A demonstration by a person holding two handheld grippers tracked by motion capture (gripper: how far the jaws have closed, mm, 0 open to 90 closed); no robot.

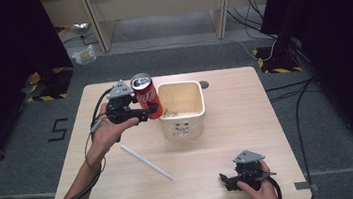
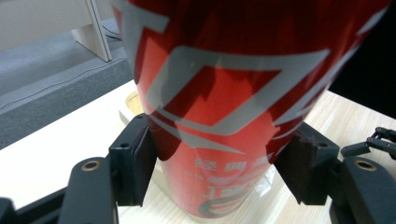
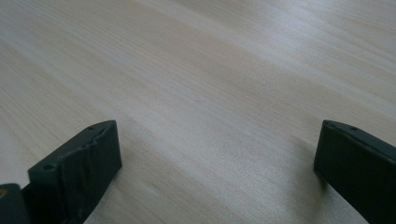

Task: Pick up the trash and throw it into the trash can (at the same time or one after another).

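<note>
Right gripper (image 1: pixel 230 181): near edge of the tabletop (image 1: pixel 247 121), right of centre, resting low in the person's right hand (image 1: pixel 260 193); grey plate on top, cable curling behind it.
Right fingers (image 3: pixel 79 170): spread wide with nothing between them; in the right gripper view bare wood grain lies in the gap.
Straw (image 1: pixel 146 162): white, lying flat on the tabletop, slanting from near the left hand toward the near middle; apart from both grippers.
Left hand (image 1: pixel 110 129): comes in from the lower left, forearm raised over the left side of the tabletop, cable trailing along the arm.
Left gripper (image 1: pixel 154 111): held above the tabletop, just left of the tub, pointing toward it.
Left fingers (image 2: pixel 135 158): partly apart and clamped on the can, one pad on each side of its lower body.
Can (image 1: pixel 147 95): red with silver lettering, lifted clear of the tabletop, tilted with its silver top leaning away to the left and its base toward the tub's near-left corner; in the left gripper view (image 2: pixel 224 102) it looms close between the pads.
Tub (image 1: pixel 184 129): cream, square, open-topped, standing at the middle of the tabletop; small scraps lie on its floor, a dark mark on its near wall.
Beyond the tabletop: grey floor, pale desk legs, cables.
</note>
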